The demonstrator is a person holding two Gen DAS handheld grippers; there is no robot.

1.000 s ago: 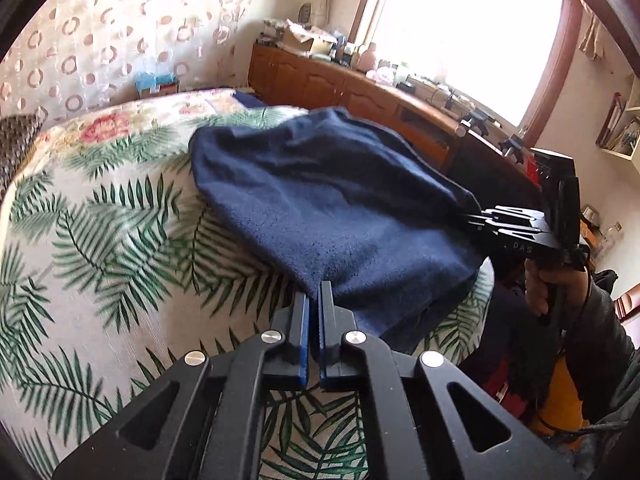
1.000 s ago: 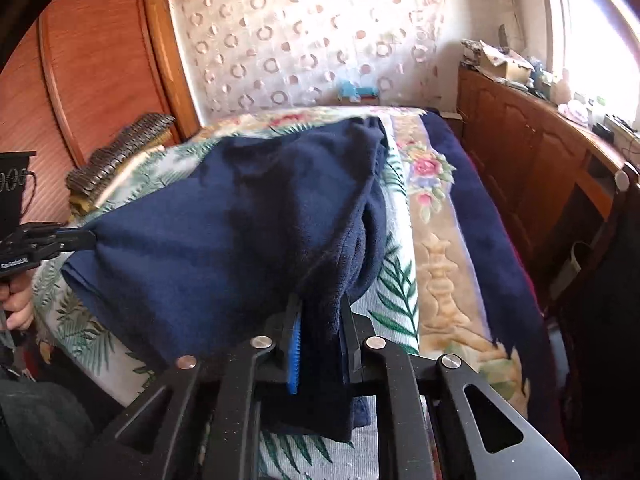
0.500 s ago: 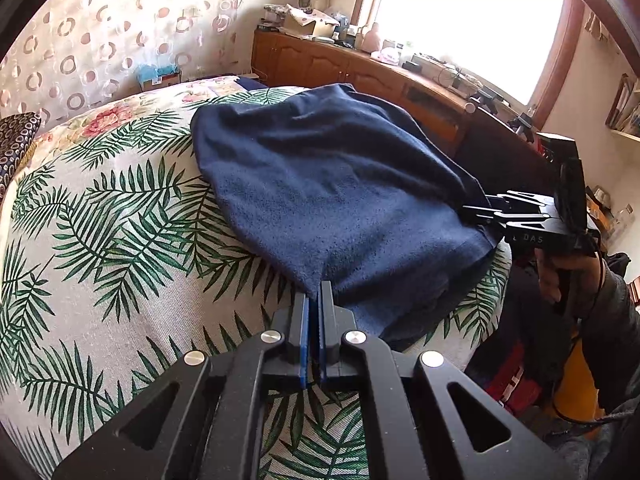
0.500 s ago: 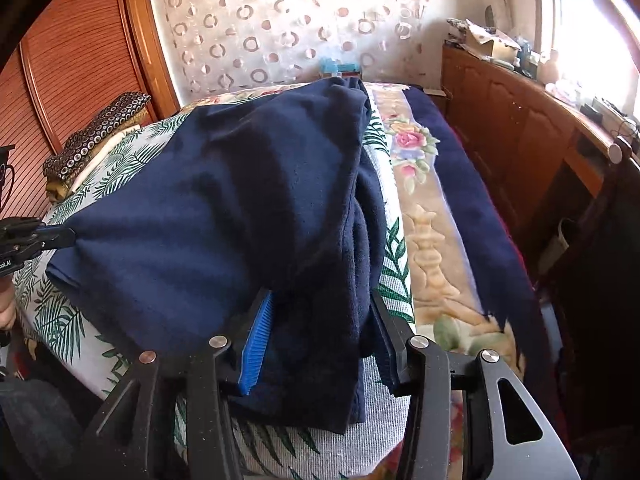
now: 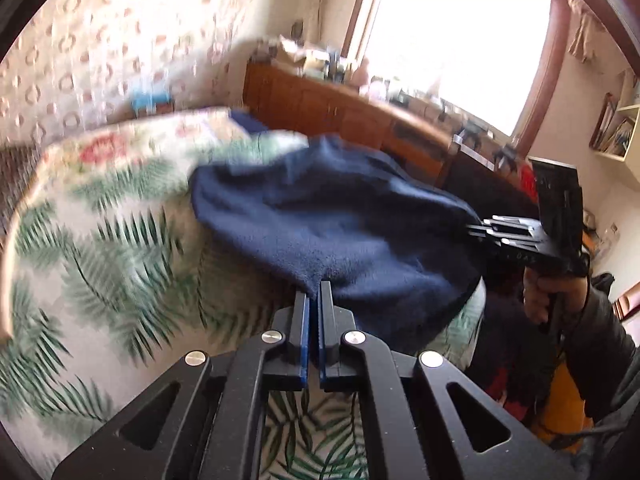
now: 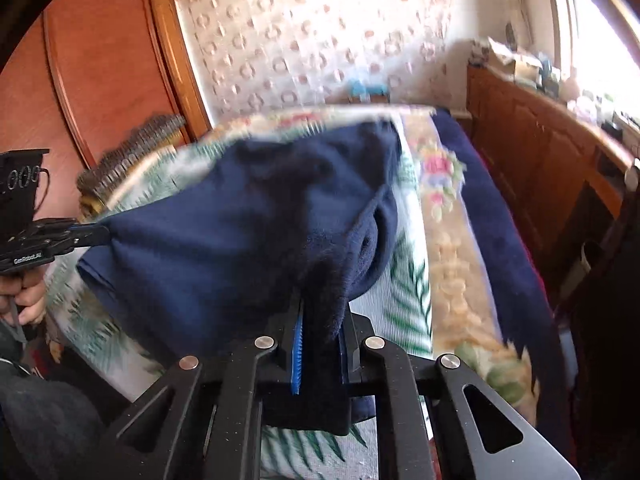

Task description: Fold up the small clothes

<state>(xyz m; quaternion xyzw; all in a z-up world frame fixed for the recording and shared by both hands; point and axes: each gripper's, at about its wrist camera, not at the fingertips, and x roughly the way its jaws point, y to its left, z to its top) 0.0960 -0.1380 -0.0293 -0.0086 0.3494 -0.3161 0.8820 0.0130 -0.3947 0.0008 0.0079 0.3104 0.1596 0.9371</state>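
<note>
A dark blue fleece garment (image 5: 340,220) is stretched between both grippers above the near edge of the bed. My left gripper (image 5: 315,290) is shut on one near corner of it. My right gripper (image 6: 320,308) is shut on a thick bunch of its other near corner, which hangs down between the fingers. In the right wrist view the garment (image 6: 240,232) spans from the right gripper to the left gripper (image 6: 100,234) at the left edge. In the left wrist view the right gripper (image 5: 474,229) shows at the right, pinching the cloth. The far end of the garment rests on the bed.
The bed has a palm-leaf sheet (image 5: 100,240) and a floral cover with a dark blue border (image 6: 492,216). A wooden cabinet (image 5: 340,108) with clutter runs under the window. A wooden wardrobe (image 6: 108,68) and a pile of folded textiles (image 6: 132,152) stand at the left.
The right gripper, open around the cloth half a second ago, has shut on it. Both grippers have risen, lifting the garment's near edge off the bed. Both views are motion-blurred.
</note>
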